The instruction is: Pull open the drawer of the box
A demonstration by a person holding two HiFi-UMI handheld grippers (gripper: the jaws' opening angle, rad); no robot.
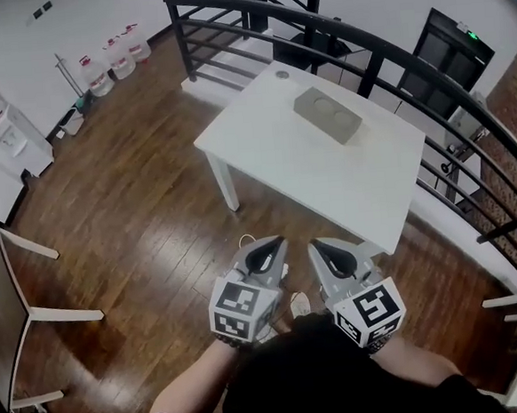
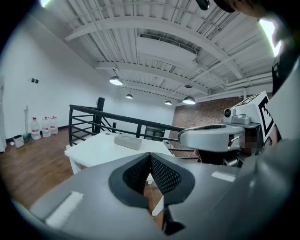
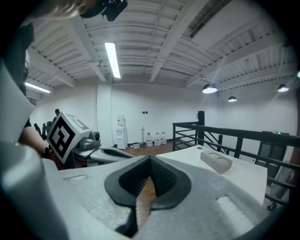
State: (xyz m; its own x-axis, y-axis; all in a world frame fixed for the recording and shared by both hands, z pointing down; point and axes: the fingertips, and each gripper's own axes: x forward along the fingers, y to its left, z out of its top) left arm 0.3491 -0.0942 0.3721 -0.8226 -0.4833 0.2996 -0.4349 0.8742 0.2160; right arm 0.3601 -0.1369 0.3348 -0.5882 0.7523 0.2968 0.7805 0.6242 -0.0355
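A grey box (image 1: 327, 114) with two round hollows in its top lies on the far half of a white table (image 1: 272, 147). The same box (image 2: 128, 141) shows small in the left gripper view, and the box (image 3: 216, 162) is also in the right gripper view. My left gripper (image 1: 277, 241) and right gripper (image 1: 316, 245) are held side by side close to my body, well short of the table. Both are shut with nothing between the jaws. No drawer front is visible from here.
A black metal railing (image 1: 426, 72) curves behind and to the right of the table. Water bottles (image 1: 114, 63) and a white dispenser (image 1: 3, 128) stand along the far left wall. White furniture legs (image 1: 35, 312) jut in at the left. Dark wood floor (image 1: 135, 220) lies between me and the table.
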